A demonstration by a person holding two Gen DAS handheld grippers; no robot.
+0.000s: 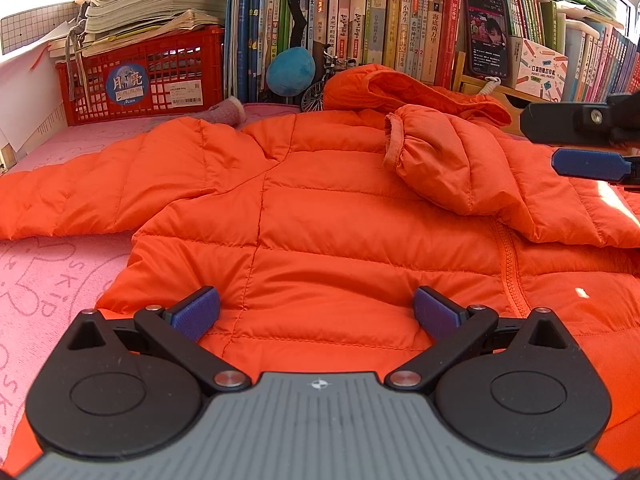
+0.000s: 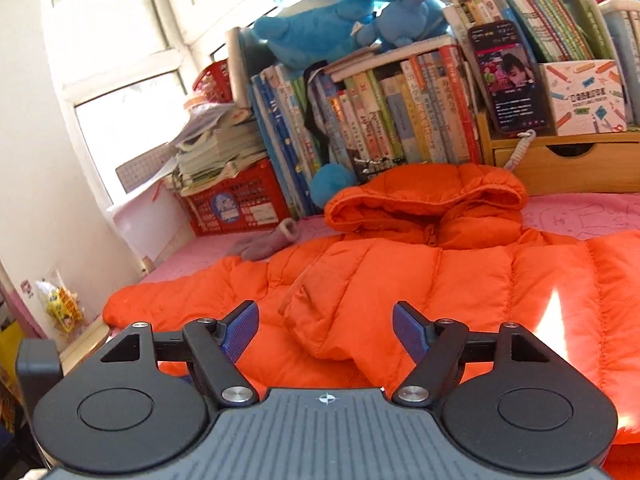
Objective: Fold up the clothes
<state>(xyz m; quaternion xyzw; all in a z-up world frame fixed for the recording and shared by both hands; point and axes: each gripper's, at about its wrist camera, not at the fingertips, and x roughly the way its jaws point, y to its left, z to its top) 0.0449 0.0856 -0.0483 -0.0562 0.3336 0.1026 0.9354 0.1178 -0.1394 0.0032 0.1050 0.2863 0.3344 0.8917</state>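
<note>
— Where do we have the orange puffer jacket (image 1: 332, 208)?

— Spread front-up on the pink mat (image 1: 44, 280), hood (image 2: 432, 200) toward the books. One sleeve (image 1: 444, 160) is folded over the chest; the other lies out flat on the mat.

— And our grippers?

— Our left gripper (image 1: 316, 312) sits over the hem, its blue pads spread wide with quilted fabric between them but not pinched. Our right gripper (image 2: 326, 330) is likewise spread, holding nothing, above the folded sleeve.

— What writing can we read?

— The red crate (image 1: 160, 76) has a round sticker with "月亮" and "Moon" beneath. One book spine (image 1: 434, 32) reads "海底两万里". The white box (image 1: 540, 70) says "POCKET LABEL PRINTER". The mat has the letters "SKIP" pressed into it. Text on the lit phone (image 1: 488, 36) is too small for us.

— Anything else nearby?

— A blue plush toy (image 2: 340, 12) on the books, a grey sock (image 2: 268, 242) by the crate.
</note>
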